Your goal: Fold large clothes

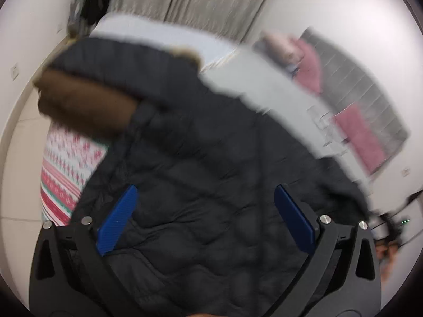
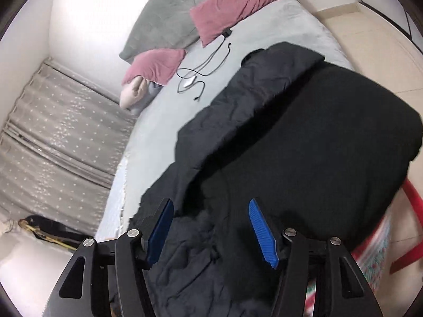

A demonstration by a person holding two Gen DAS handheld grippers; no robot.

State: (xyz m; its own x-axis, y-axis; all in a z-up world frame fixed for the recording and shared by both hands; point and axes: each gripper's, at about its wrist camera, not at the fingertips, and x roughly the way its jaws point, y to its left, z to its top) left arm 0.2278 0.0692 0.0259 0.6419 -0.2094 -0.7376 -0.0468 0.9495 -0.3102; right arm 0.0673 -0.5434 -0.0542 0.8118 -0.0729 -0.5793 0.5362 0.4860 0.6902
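Observation:
A large dark quilted jacket [image 1: 211, 163] with a brown fur trim [image 1: 87, 105] lies spread on the bed and fills the lower part of the left wrist view, which is blurred. My left gripper [image 1: 206, 189] hovers over it, open wide, with both blue pads [image 1: 119, 219] clear of the fabric. In the right wrist view the same jacket [image 2: 290, 132] lies in a folded black heap. Just above its near end my right gripper [image 2: 210, 202] is open, and no cloth is pinched between its blue pads [image 2: 261, 232].
The bed has a pale grey sheet [image 2: 164, 121], two pink pillows [image 2: 232, 2], a grey blanket [image 2: 164, 15] and a charger cable [image 2: 201, 71]. A red-and-white patterned cloth [image 1: 66, 169] hangs at the bed's edge. Curtains [image 2: 53, 137] and a red frame [image 2: 412, 198] stand nearby.

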